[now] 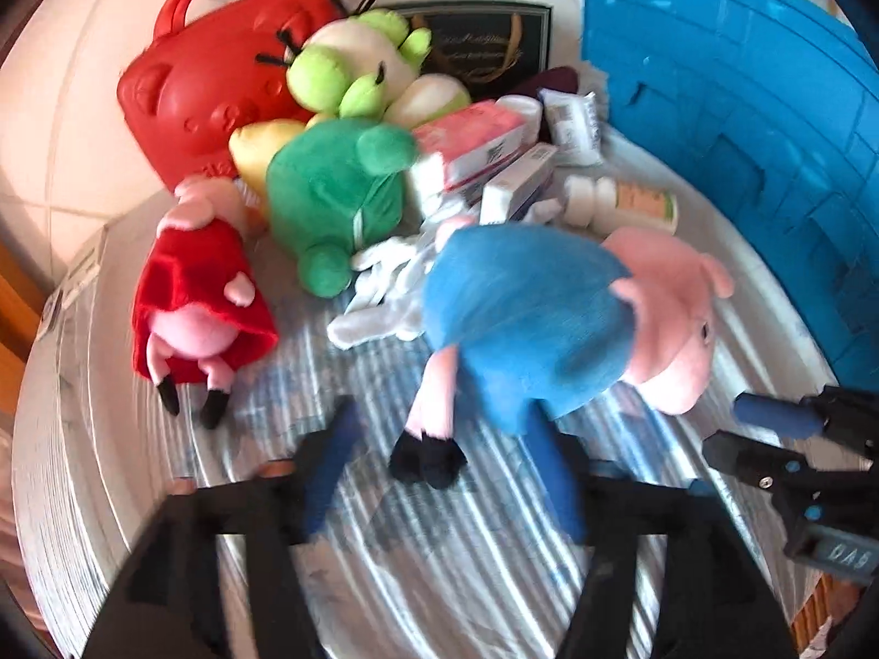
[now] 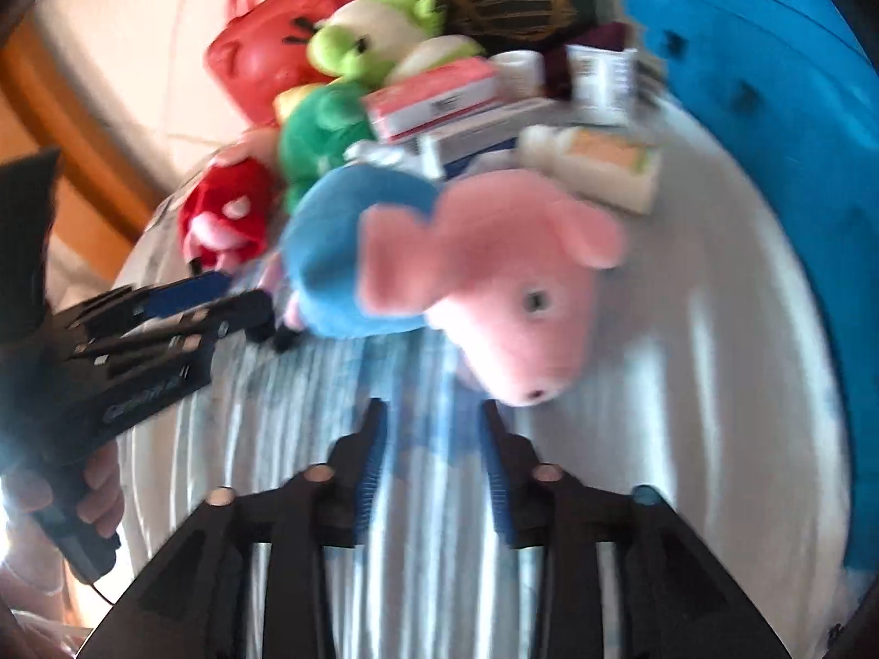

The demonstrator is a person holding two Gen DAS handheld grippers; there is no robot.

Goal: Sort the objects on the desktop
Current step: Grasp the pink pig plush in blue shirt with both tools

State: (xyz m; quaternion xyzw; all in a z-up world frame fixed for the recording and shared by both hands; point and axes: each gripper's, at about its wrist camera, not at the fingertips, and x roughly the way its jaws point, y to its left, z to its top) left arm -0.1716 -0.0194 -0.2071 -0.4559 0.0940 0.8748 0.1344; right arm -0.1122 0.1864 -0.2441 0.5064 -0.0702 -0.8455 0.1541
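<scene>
The blue plastic crate (image 1: pixel 741 126) is the biggest thing here and serves as the landmark: it stands on its side along the far right edge of the desk (image 1: pixel 137 494), a pale surface with a striped blue-and-white cloth under the toys. Well to the left of the crate, at the back, lies a red bear-faced plastic case (image 1: pixel 209 71) with a handle, and between that case and the crate rests a dark framed plaque (image 1: pixel 483 38). Just in front of the crate lies the blue-dressed pig plush (image 1: pixel 549 318), face toward the crate, with nothing pinching it. Further left of the crate come a green frog plush (image 1: pixel 335 192), a lime-and-white plush (image 1: pixel 351 66) and a red-dressed pig plush (image 1: pixel 203 296), all bunched together. Nearer the crate sit the smaller goods: a pink-and-white box (image 1: pixel 472 137), a white carton (image 1: pixel 522 181), a white bottle (image 1: pixel 621 200) on its side, wrapped packets (image 1: pixel 571 121) and white gloves (image 1: pixel 384 296). The left gripper (image 1: pixel 439 472) has its jaws spread, with the pig's dark feet near them but not pinched; the right gripper (image 2: pixel 434 467) has its jaws partly spread and empty, just short of the pig's snout. Judging by the heap, sorting is barely under way: toys and boxes remain mixed, nothing visibly sits in the crate, and nearly every item remains to be separated.
</scene>
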